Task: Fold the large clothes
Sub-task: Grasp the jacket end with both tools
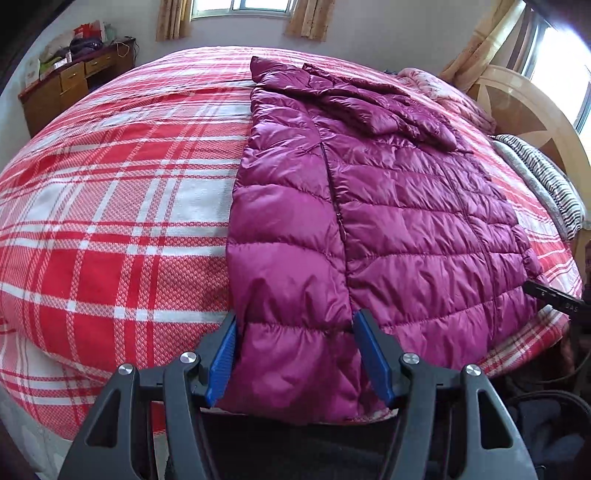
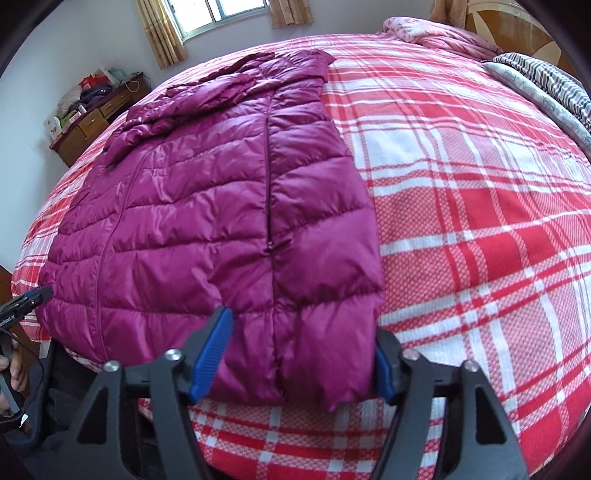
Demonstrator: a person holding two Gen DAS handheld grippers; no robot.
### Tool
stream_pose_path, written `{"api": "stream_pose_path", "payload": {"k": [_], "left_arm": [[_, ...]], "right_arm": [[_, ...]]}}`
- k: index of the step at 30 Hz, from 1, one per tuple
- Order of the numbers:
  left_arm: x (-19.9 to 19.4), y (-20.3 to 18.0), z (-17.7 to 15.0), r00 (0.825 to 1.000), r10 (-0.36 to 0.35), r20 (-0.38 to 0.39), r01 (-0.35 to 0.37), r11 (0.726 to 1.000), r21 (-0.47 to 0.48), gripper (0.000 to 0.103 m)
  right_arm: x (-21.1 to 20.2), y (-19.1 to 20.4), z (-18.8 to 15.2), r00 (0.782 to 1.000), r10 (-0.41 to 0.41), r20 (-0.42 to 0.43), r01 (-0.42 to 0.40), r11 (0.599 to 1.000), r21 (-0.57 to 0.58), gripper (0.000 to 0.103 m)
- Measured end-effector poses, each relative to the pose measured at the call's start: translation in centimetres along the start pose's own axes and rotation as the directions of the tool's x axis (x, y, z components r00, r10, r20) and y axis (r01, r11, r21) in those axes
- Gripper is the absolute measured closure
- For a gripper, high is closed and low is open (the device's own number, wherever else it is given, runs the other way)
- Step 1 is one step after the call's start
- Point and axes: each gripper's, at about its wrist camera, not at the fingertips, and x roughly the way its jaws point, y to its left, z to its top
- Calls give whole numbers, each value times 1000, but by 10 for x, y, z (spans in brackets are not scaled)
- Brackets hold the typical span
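Observation:
A magenta quilted puffer coat lies flat on the red plaid bed cover, zipped, with its hem at the near bed edge. A sleeve is folded across its upper part. My left gripper straddles the hem's left corner. Both blue pads show their ribbed faces, and the coat sits between them unpinched. My right gripper straddles the hem's right corner the same way, and the coat's edge lies beside the right-hand pad. Each gripper shows at the rim of the other's view.
A wooden desk piled with bags stands against the far wall under a curtained window. A pink quilt and a striped pillow lie by the headboard. A hand holds the left gripper.

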Motion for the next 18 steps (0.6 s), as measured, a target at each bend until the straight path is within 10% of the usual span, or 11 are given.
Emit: {"api": "stream_pose_path", "payload": {"k": [4,18], "left_arm": [[-1,8,0,998,-65,-17,65,997,-44,85],[-94,10,24,954,-248,167,245,969,36,98]], "right_arm": [[-1,-1,-1,999,38,-16,-38,999,10,79],[-78,-5,-10,970,214,118,-217,976,15,91]]}}
